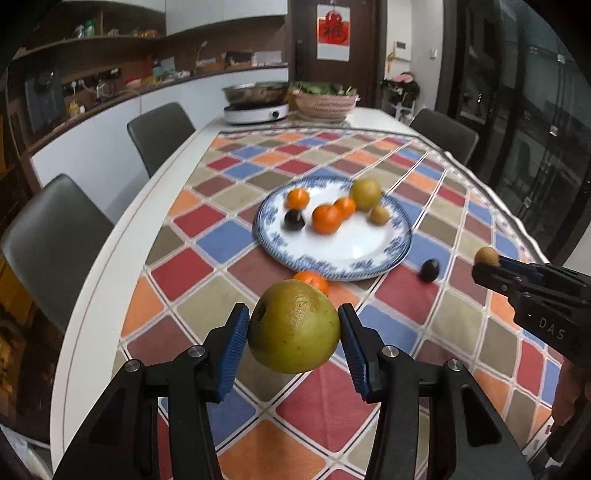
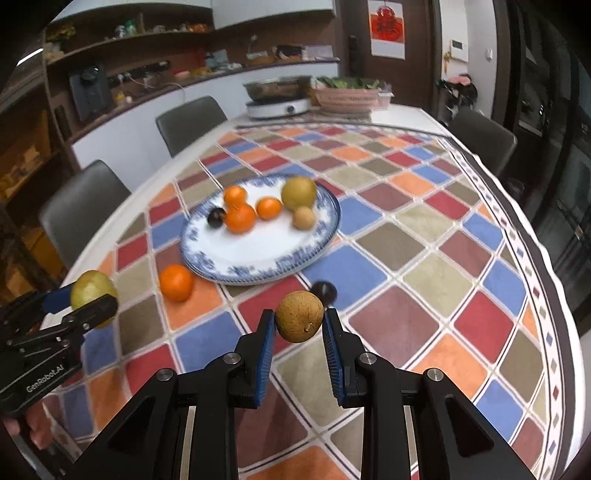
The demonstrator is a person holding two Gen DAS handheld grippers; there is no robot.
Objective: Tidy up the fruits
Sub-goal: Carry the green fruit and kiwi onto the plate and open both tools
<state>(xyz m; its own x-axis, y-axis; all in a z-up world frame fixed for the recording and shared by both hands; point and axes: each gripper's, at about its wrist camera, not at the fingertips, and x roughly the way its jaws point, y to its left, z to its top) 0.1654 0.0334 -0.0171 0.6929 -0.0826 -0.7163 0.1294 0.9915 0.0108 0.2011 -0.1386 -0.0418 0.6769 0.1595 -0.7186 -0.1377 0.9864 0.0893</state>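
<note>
Six fruits sit on the plate (image 2: 314,243). Left gripper (image 1: 293,328) pinches a green pear (image 1: 293,326), right gripper (image 2: 300,323) a small brown fruit (image 2: 300,321). One orange (image 2: 176,282) and one dark plum (image 2: 327,291) remain on the tablecloth (image 2: 406,258).

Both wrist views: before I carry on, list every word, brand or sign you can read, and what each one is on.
"DAS": white letters on the black body of the right gripper, in the left wrist view; cut off by the frame edge.
"GenRobot.AI": white letters on the body of the left gripper, in the right wrist view.
Red wall poster by the door: its large character is too blurred to read.
Shelf items: labels too small to read.
</note>
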